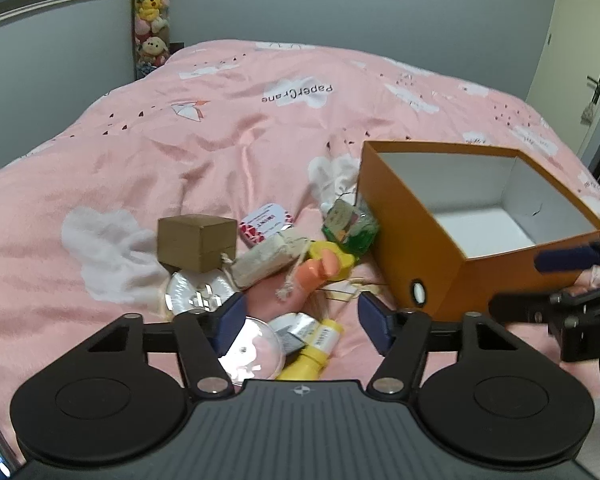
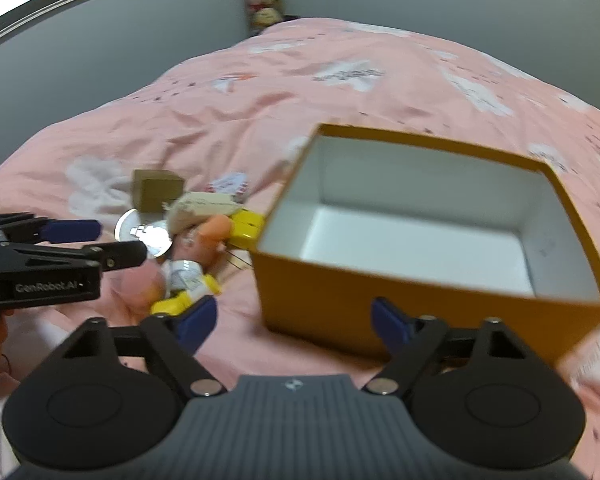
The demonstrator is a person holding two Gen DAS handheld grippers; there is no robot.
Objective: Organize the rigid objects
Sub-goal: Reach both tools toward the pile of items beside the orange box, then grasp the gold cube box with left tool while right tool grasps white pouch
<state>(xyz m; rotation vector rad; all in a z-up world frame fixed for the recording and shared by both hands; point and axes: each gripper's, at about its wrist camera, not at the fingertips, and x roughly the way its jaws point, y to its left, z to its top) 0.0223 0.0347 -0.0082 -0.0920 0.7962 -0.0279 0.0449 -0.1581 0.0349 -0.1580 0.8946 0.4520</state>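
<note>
Both tongs apart (nothing gripped)

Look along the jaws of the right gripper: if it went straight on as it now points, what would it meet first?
Most likely the near wall of the orange box. The right gripper has open jaws with nothing between them, and that wall lies straight ahead, though blur leaves depth uncertain.

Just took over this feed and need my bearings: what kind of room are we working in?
Most likely a bedroom: the clutter and orange box sit on a bed with a pink printed duvet, a column of plush toys stands against the wall, and a door is alongside.
</note>
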